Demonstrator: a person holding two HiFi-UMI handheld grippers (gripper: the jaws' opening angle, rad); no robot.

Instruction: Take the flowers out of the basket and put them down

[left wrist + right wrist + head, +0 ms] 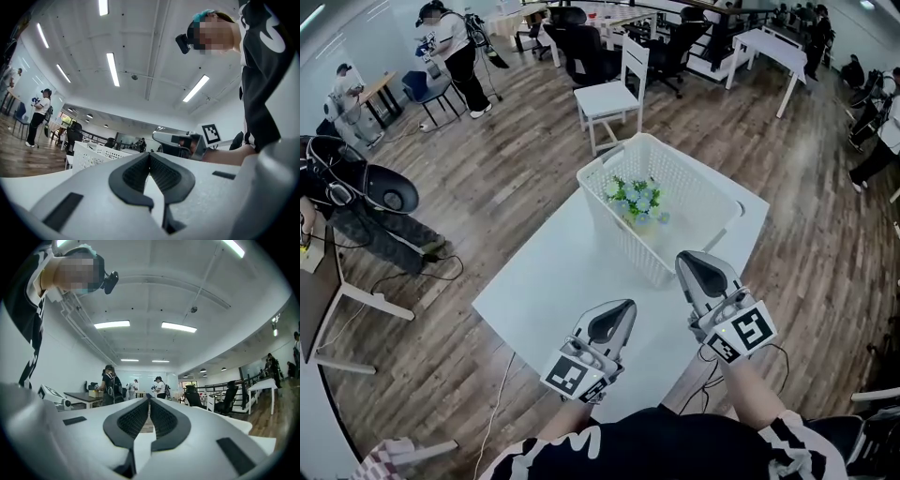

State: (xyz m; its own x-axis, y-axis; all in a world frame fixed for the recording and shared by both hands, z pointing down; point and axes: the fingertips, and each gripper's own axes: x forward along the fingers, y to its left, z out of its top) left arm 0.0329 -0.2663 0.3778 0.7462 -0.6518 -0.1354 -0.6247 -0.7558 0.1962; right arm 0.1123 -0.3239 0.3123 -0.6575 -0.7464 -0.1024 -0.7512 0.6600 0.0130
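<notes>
At the table's far edge, the white basket holds the flowers against its left wall. Left gripper and right gripper hover near the near edge, jaws together and empty. The right gripper is nearer, with the flowers ahead and slightly left.

Left gripper and right gripper reach forward, seemingly level, fingers pressed together.

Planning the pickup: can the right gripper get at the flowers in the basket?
Probably yes: the basket is open-topped, nothing covers the flowers, but the shut right gripper must clear its near wall.
</notes>
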